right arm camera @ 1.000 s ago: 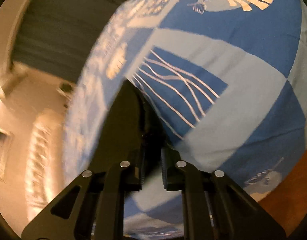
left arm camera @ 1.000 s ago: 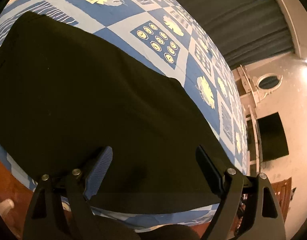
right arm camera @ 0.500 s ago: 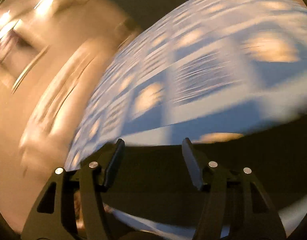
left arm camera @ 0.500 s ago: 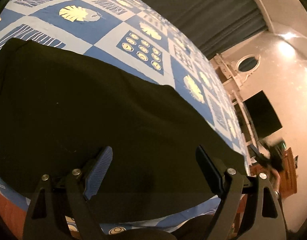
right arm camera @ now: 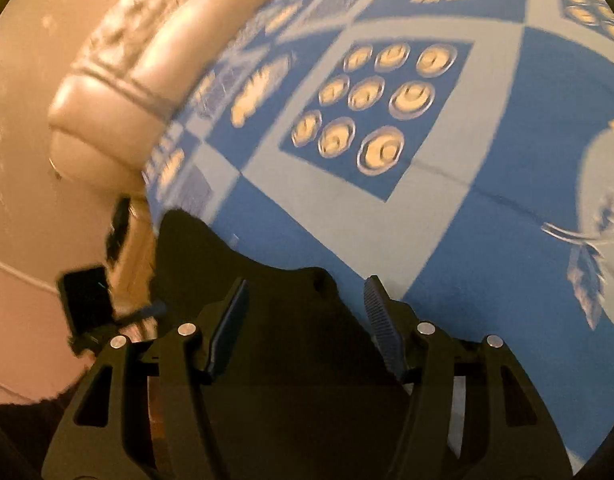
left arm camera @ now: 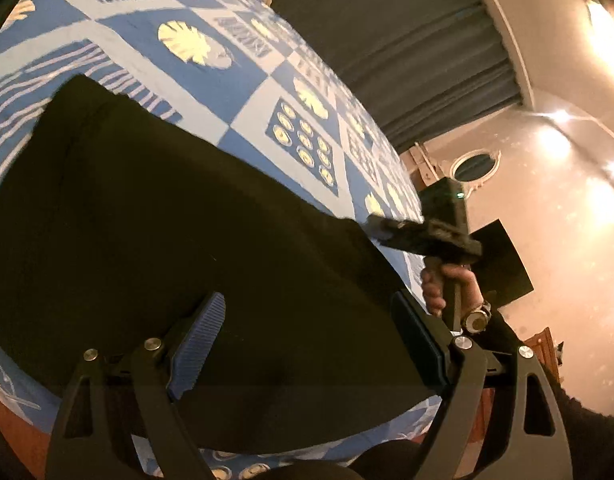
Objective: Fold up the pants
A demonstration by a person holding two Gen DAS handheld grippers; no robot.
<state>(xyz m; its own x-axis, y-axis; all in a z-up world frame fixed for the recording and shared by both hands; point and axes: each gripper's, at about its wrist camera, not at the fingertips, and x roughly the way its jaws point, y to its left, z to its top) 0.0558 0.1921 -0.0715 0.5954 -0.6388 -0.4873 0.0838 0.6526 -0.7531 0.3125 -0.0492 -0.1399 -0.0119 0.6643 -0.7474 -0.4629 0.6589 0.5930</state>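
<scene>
The black pants (left arm camera: 167, 220) lie flat and folded on a blue patterned cover (left arm camera: 247, 80). My left gripper (left arm camera: 307, 296) hovers open over their near part, with nothing between its blue pads. The right gripper (left arm camera: 373, 224) shows side-on at the pants' far right corner, held by a hand (left arm camera: 447, 284) wearing a watch. In the right wrist view the right gripper (right arm camera: 307, 282) stands open above a rumpled edge of the pants (right arm camera: 291, 320), and its pads do not press the cloth. The left gripper (right arm camera: 151, 310) shows there as a blur at the left.
The cover's near edge drops to a wooden floor (left arm camera: 11, 420). A dark curtain (left arm camera: 407, 40) hangs behind. A round mirror (left arm camera: 475, 164) and a dark screen (left arm camera: 503, 264) are on the right wall. A padded cream headboard (right arm camera: 119, 80) borders the cover.
The right gripper was shut on black cloth, then opened and swung round to the pants' corner, coming into the left wrist view. The left gripper stayed open and shifted sideways over the pants.
</scene>
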